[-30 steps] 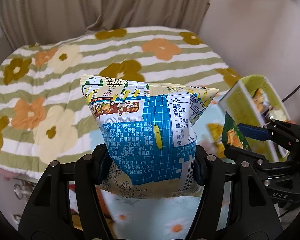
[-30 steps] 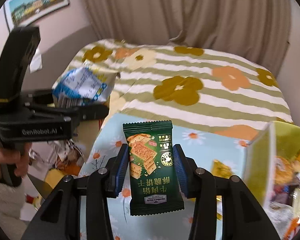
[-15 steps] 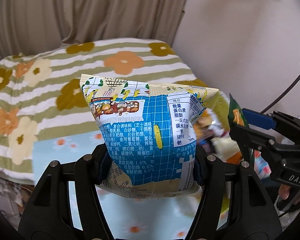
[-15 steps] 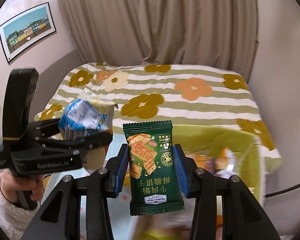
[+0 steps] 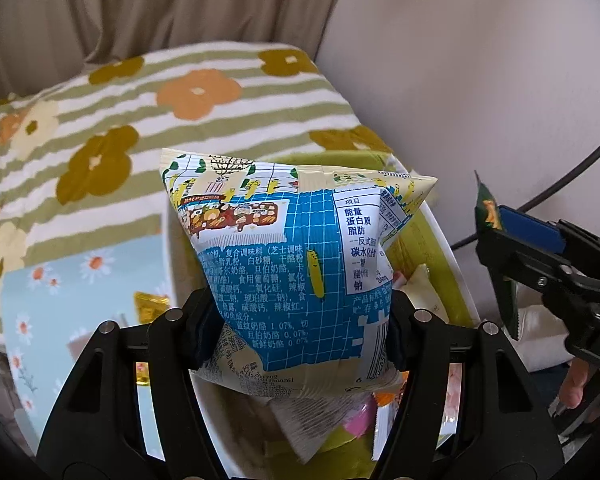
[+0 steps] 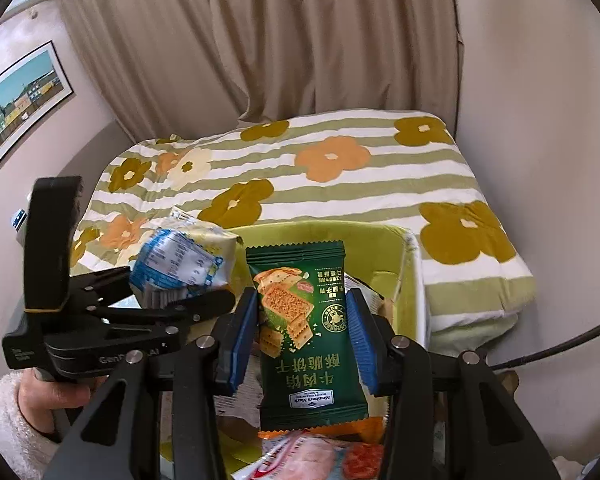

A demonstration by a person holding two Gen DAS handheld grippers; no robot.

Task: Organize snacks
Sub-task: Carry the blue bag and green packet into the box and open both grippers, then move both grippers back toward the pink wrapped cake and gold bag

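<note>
Snack bags held over green bin.

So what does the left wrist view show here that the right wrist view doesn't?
Only the left wrist view shows the blue daisy cloth with a yellow packet on it, and the printed back of the blue-and-white snack bag.

Only the right wrist view shows the framed picture, the fluffy sleeve and the green cracker packet's front.

Both show the green bin, the floral bedspread, curtain, and both tongs gripping their snacks.
</note>
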